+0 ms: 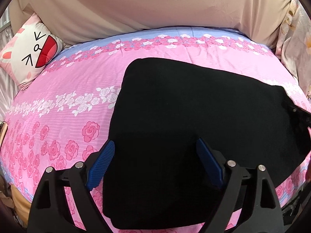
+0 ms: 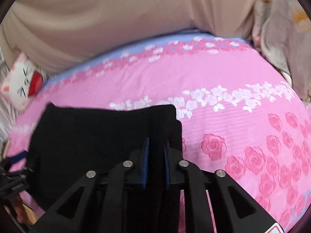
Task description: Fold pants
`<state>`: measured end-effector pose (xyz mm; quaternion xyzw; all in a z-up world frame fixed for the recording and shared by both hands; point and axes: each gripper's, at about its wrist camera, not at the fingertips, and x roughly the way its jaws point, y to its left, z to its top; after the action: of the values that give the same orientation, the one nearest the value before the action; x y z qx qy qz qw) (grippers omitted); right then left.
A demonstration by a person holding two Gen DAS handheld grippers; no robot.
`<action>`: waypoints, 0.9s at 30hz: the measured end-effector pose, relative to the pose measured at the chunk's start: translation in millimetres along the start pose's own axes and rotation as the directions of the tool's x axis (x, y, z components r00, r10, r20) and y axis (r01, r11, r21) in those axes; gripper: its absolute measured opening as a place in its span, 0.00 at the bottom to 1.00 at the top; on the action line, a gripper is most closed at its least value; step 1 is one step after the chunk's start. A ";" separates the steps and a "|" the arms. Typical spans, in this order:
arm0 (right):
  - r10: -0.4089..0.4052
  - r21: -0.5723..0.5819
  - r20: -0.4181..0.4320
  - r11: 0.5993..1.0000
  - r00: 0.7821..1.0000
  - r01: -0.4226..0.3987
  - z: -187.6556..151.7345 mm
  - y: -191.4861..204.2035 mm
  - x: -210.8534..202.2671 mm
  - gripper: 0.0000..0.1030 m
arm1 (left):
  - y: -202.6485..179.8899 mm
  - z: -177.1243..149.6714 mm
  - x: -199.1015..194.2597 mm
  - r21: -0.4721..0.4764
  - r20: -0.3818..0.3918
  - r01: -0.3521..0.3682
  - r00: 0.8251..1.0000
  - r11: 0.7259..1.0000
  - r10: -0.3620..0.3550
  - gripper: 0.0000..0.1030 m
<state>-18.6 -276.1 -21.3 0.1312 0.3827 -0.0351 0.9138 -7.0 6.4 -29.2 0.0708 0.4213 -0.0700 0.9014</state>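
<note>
At the far left of the bed (image 1: 81,89) we see a cartoon cat pillow (image 1: 31,52) propped against the beige headboard (image 1: 145,5). Our left hand-held gripper (image 1: 154,152) hangs with its blue pads (image 1: 101,167) spread wide over the near left part of the black pants (image 1: 194,116), gripping nothing. The pants lie folded flat on the pink rose-print sheet, near the front edge. To the right, our right hand-held gripper (image 2: 157,148) stands narrow, its pads pinching a raised fold of the pants' right edge. A floral quilt (image 1: 295,44) bunches at the far right.
</note>
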 end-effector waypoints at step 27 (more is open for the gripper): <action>-0.033 -0.027 0.003 0.999 0.999 0.033 -59.3 -12.2 -75.2 0.42 | 60.9 -32.4 -22.9 -0.172 -0.072 0.098 0.991 0.980 -0.111 0.86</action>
<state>-114.6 -274.8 -10.5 0.1125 0.3842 -0.0453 0.9153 -34.6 73.7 -28.0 -0.0251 0.4652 -0.0785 0.8814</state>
